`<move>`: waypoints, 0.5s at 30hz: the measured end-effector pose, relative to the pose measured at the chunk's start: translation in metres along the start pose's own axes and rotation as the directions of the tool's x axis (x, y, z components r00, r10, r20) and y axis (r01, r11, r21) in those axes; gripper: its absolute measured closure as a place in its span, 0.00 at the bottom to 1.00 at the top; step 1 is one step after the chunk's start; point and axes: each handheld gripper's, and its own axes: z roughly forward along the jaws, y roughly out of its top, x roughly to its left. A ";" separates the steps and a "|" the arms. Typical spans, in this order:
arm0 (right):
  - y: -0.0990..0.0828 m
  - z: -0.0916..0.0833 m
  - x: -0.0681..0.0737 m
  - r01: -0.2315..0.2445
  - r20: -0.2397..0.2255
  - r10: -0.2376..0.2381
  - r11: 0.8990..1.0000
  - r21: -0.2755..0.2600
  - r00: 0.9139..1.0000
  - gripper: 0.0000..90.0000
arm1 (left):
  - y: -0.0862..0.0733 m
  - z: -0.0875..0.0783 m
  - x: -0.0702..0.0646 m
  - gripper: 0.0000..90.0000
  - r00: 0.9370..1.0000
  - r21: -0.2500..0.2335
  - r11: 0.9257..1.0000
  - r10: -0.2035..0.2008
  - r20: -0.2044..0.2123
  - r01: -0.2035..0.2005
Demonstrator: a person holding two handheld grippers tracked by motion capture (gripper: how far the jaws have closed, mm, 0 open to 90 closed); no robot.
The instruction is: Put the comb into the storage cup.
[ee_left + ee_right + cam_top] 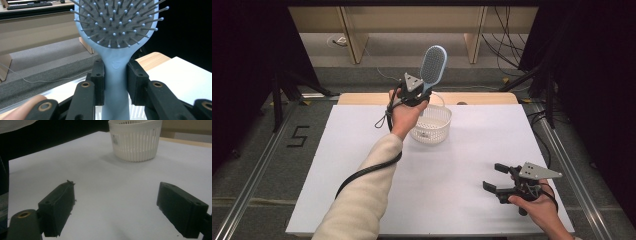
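A light blue hairbrush (432, 66) with a grey bristle pad stands upright in the air over the far middle of the table. My left gripper (419, 94) is shut on its handle, just above the white slatted basket (432, 125). In the left gripper view the black jaws press both sides of the hairbrush's handle (115, 75), bristles facing the camera. My right gripper (496, 176) rests low at the near right of the white table, jaws wide apart and empty. The right gripper view has the basket (136, 141) far ahead of the gripper (115, 207).
The white table top (452, 190) lies on a wooden table. Wooden desk legs and cables stand on the floor beyond the far edge. Dark curtains and stand legs flank both sides. A "5" mark (298, 136) is on the floor at left.
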 end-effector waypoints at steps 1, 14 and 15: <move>0.000 0.000 0.000 -0.001 0.000 0.001 1.000 -0.001 1.000 0.18 | 0.000 0.000 0.000 0.77 1.000 -0.001 1.000 0.000 0.000 0.000; 0.000 0.000 0.000 -0.003 -0.002 0.003 1.000 0.000 1.000 0.18 | 0.000 0.004 -0.001 0.77 1.000 -0.004 1.000 0.001 0.009 -0.001; 0.000 0.000 0.000 -0.003 -0.002 0.003 1.000 0.000 1.000 0.18 | 0.000 0.005 -0.001 0.77 1.000 -0.004 1.000 0.001 0.008 -0.001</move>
